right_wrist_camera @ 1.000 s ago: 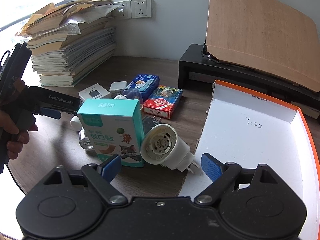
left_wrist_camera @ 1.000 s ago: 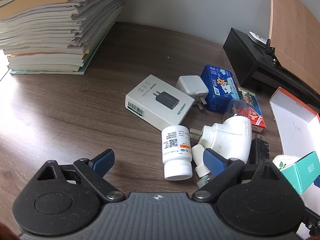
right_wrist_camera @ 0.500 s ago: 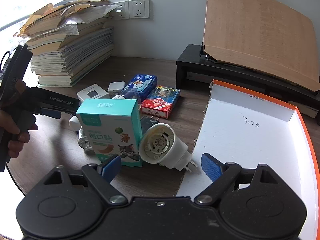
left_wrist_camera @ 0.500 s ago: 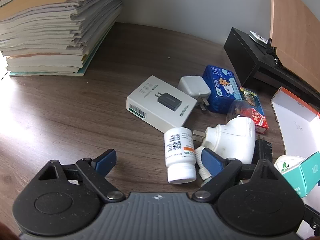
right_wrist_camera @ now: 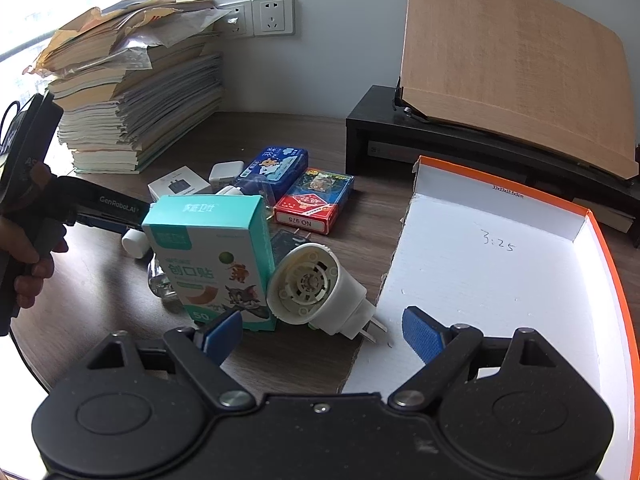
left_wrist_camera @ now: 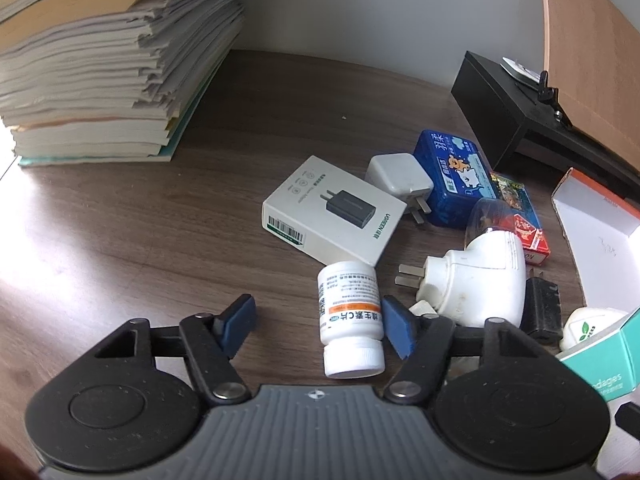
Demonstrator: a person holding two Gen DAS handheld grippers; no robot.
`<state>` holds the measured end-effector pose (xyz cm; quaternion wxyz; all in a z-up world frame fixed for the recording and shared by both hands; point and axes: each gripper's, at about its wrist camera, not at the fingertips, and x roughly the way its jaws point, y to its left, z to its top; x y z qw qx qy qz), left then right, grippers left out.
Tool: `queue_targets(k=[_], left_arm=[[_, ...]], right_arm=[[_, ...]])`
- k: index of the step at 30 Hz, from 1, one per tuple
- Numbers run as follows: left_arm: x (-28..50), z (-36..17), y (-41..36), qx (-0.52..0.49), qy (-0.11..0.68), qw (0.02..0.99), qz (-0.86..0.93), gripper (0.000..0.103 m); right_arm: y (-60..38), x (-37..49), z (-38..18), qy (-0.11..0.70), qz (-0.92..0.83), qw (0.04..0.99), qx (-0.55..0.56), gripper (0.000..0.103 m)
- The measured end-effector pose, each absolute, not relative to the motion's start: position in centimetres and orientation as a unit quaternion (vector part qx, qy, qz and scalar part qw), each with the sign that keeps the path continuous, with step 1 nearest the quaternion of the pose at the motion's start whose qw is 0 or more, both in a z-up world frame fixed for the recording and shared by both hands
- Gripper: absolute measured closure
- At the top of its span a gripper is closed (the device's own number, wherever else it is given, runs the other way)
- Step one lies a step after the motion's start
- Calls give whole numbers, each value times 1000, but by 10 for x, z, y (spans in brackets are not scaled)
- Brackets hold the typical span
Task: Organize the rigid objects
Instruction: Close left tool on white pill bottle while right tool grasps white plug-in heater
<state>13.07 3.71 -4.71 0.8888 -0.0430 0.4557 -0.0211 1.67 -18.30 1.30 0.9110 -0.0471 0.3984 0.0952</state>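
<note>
Left gripper jaws closing around the white pill bottle: right pad touches its side, left pad still clear, so not clamped. Bottle lies on the wood desk, cap toward the near edge, just near of the white charger box. Right gripper wide apart, empty, over the orange-rimmed box edge, white plug-in unit just beyond.

Book stack, wall sockets, wooden board
</note>
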Motion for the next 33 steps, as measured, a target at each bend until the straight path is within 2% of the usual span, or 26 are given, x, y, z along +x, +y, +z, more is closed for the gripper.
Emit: queue_targets(k=[4,5,6,9,24,25,26,27,33], left_arm=[[133,-49,32,-21,453,891,-22,35],[132,-49,29,-13,451,892,-22,40],[131,-49,26,-7,447,894,-27,50],[128,-50,17,16,438,898,-47,70],[98,-38,36,-39,428,902,-38,70],[96,-36,35,-40,427,903,-37,70],[94,-35,35,-43,426,903,-36,70],[91,-34,35,-47,424,904,-35,70],[77,-23,28,-52,413,908,-38,70]], right_arm=[[-183,19,10,400,98,910,-50,1],[-182,20,10,400,100,910,-52,1],[-181,22,8,400,101,909,-55,1],[-180,30,4,404,107,906,-64,1],[-160,80,-16,428,209,862,-173,1],[-159,83,-18,431,211,859,-179,6],[-158,86,-20,437,214,855,-178,19],[-160,88,-21,442,222,853,-167,24],[-175,89,-11,439,204,868,-115,36]])
